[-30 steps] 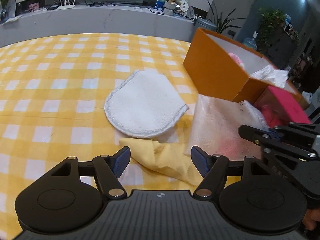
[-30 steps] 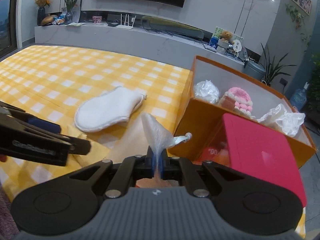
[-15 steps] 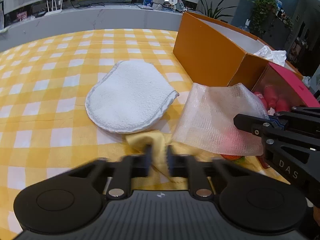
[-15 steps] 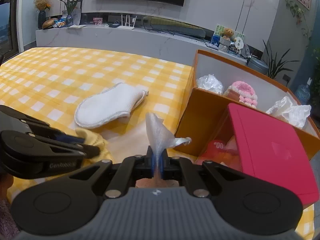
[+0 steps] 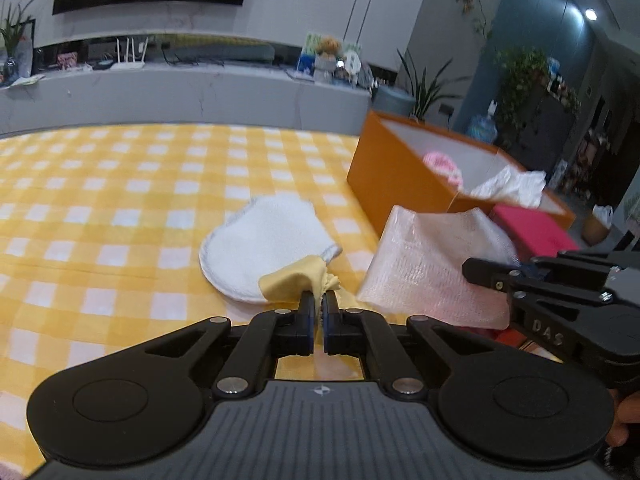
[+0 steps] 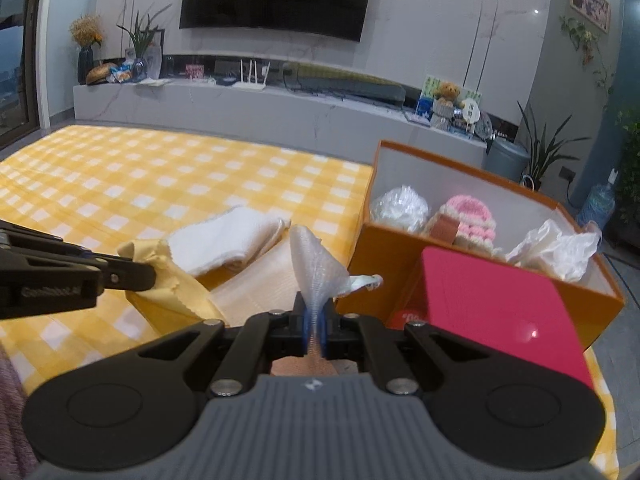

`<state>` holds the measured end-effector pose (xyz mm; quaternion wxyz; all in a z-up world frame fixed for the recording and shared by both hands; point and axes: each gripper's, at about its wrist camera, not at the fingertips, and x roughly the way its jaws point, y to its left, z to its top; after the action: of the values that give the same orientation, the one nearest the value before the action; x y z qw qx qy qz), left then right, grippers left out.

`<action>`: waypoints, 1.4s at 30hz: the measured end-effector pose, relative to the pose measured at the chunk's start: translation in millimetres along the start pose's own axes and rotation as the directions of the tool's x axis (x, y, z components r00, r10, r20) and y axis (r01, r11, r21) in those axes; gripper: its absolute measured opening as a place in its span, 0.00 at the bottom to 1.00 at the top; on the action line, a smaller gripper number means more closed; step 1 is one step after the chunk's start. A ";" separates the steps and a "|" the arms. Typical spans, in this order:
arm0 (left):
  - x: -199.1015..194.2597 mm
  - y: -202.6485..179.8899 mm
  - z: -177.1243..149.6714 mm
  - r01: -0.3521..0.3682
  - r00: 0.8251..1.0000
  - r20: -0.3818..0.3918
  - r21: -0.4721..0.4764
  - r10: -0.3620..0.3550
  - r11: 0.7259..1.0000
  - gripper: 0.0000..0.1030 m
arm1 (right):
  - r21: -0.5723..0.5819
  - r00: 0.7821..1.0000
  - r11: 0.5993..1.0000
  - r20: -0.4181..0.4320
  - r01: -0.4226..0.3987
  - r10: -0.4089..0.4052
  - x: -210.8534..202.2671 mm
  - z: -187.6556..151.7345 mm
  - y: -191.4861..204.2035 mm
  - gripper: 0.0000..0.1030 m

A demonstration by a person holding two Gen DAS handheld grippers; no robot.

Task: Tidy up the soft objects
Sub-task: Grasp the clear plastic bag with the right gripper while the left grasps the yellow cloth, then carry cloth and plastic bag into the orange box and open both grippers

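Yellow-and-white checked cloth covers the table (image 5: 100, 208). At its right edge stands an orange box (image 6: 400, 264) holding a white bundle (image 6: 400, 206), a pink knitted piece (image 6: 468, 220) and crumpled white plastic (image 6: 556, 248). In front of it is a red box (image 6: 492, 312) with blurred white writing I cannot read. A white terry mitt (image 5: 260, 244) lies flat on the table. The right gripper (image 6: 315, 322), marked "DAS", has its jaws closed on a translucent mesh bag (image 5: 432, 272), held just beside the orange box. The left gripper (image 5: 318, 316), with a side label too blurred to read, is clamped on the yellow cloth (image 5: 292, 282), lifted just in front of the mitt.
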<state>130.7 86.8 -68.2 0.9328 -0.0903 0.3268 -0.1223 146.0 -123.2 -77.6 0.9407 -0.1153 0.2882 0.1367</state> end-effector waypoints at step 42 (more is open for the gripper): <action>36.8 -130.0 117.9 0.221 0.952 0.174 0.177 -0.252 0.959 0.04 | 0.045 0.997 0.997 0.033 0.061 -0.063 -22.7 99.6 -174.4 0.03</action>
<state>211.0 -37.3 33.2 0.9430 -0.0676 0.2100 -0.2490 235.2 -261.4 39.9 0.9517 -0.1011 0.2710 0.1030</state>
